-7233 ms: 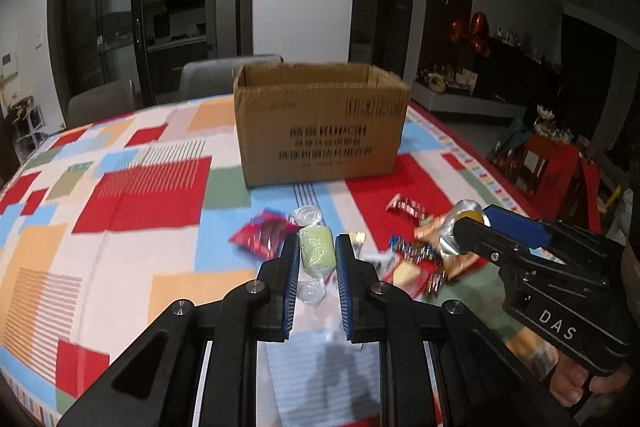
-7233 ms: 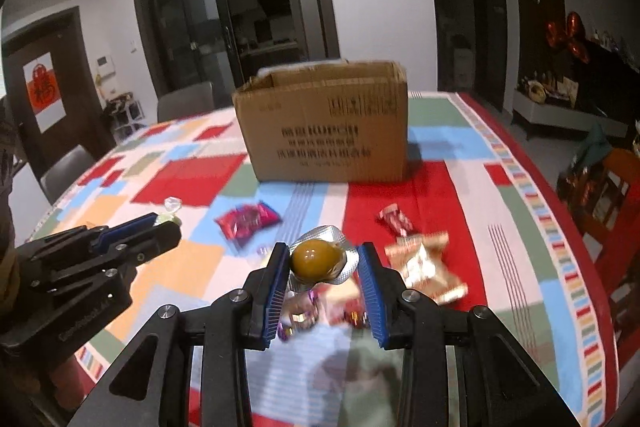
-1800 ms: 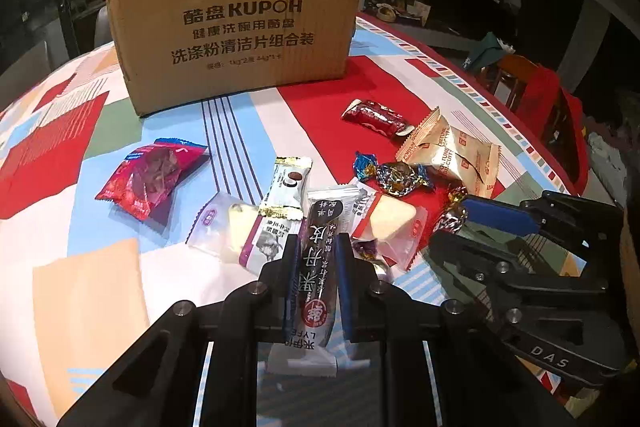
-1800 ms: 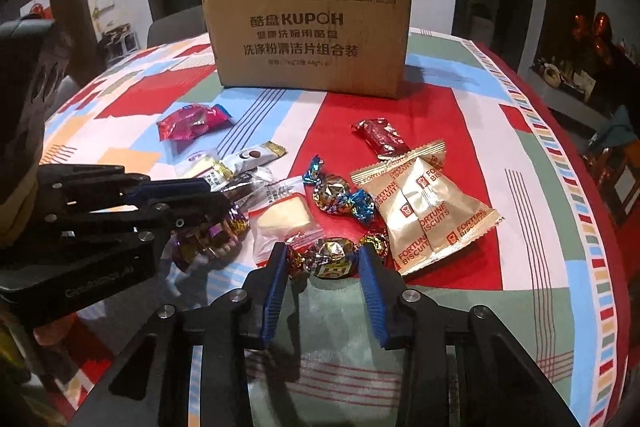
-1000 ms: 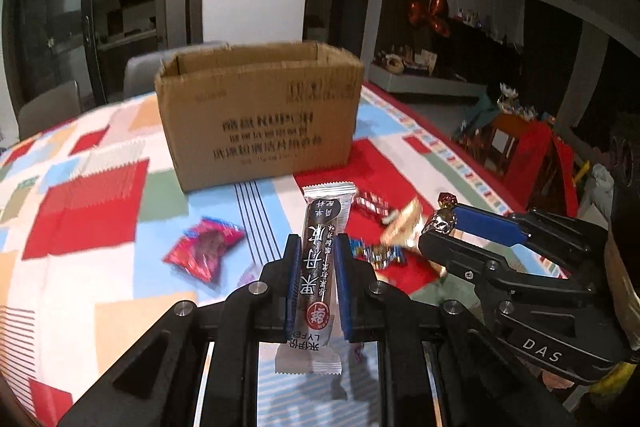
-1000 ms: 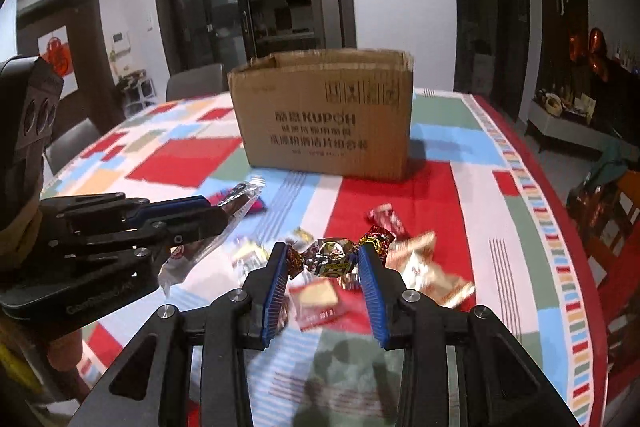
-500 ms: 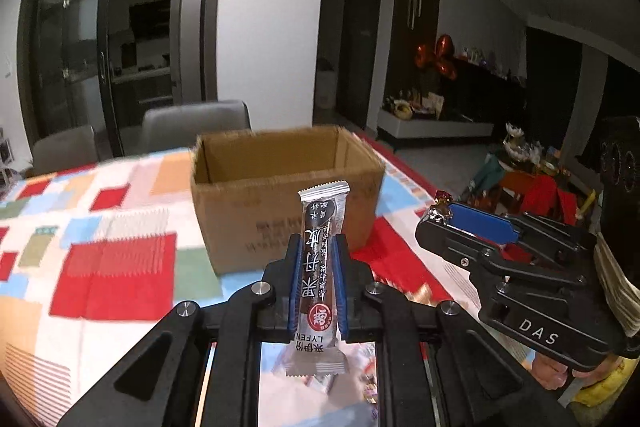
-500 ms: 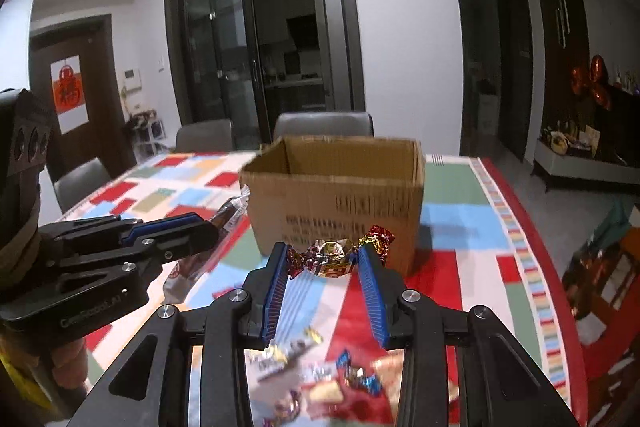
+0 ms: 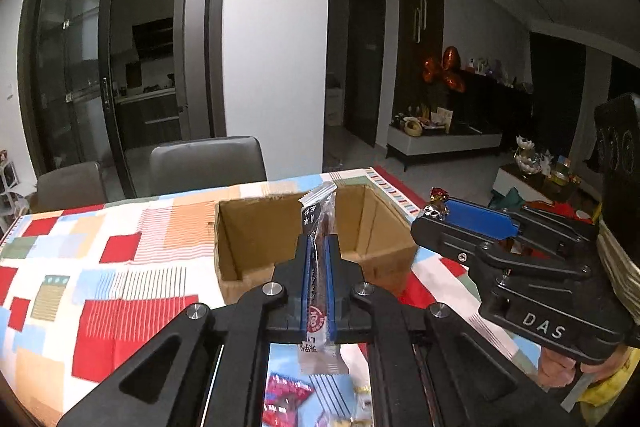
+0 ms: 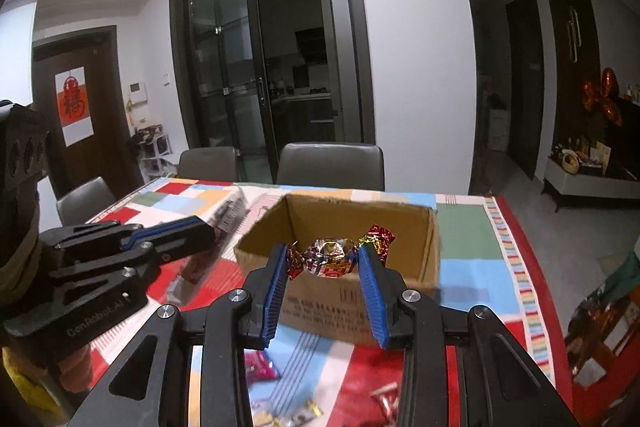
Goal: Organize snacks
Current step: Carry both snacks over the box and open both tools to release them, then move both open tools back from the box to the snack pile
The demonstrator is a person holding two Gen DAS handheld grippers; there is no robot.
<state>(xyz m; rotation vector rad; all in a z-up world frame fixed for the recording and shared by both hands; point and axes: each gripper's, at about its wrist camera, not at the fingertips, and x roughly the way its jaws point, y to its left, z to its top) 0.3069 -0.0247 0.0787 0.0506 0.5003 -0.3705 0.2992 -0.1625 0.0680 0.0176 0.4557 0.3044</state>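
Left gripper (image 9: 319, 259) high over the worktop (image 9: 120, 267), jaws narrow, pinching a snack bar (image 9: 318, 223); its long axis runs six to twelve o'clock, top toward the open box (image 9: 256, 227). Right gripper (image 10: 325, 267), jaws half-wide, grips a foil candy (image 10: 332, 251) lying nine to three before the box (image 10: 344, 303). Patchwork cloth, grey chairs (image 10: 330, 161) at twelve, glass doors (image 10: 260, 75) behind.
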